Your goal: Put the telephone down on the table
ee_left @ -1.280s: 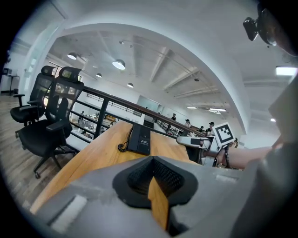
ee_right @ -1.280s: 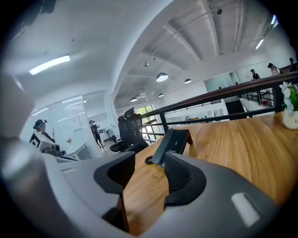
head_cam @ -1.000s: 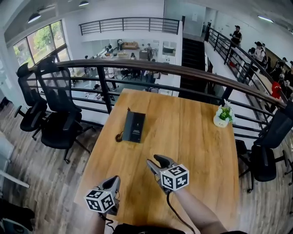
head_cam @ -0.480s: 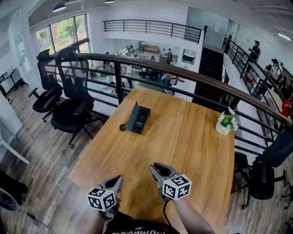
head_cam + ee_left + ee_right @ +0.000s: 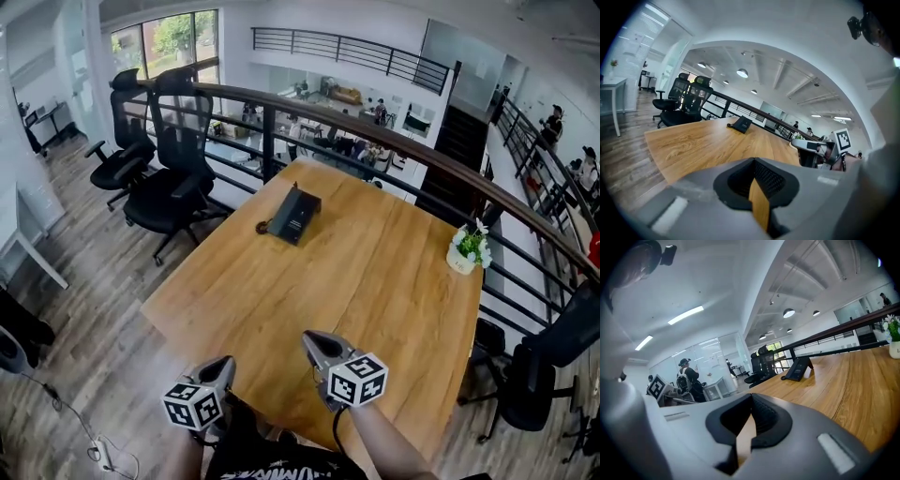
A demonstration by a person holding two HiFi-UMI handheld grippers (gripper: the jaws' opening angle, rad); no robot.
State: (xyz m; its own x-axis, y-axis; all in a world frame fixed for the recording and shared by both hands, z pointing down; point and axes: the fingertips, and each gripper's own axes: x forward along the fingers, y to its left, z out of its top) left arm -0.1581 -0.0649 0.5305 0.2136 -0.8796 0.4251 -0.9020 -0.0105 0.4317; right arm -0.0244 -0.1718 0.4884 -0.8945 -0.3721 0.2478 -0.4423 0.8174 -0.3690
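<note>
The right hand-held gripper (image 5: 315,340) is pressed together and has nothing in it. The left hand-held gripper (image 5: 218,368) looks pressed together too, and it is empty as well. Both hang over the near edge of the surface (image 5: 375,281), close to the person.

The telephone (image 5: 297,215) is far from them. It already lies on the surface, at the far left part, near the far edge and the railing (image 5: 281,105). Its cord curls (image 5: 264,226) just beside it, on the left. A small plant pot (image 5: 464,253) stands far off on the right, well apart from the telephone.

What could go wrong? I think a closed hand-held gripper could only bump the telephone, not pick it up. It must open first. A bump could slide the telephone toward the far edge, and it might fall off there. The cord could also catch on a jaw and drag the telephone along. If only the top part is lifted, the rest may stay behind or tip over.
</note>
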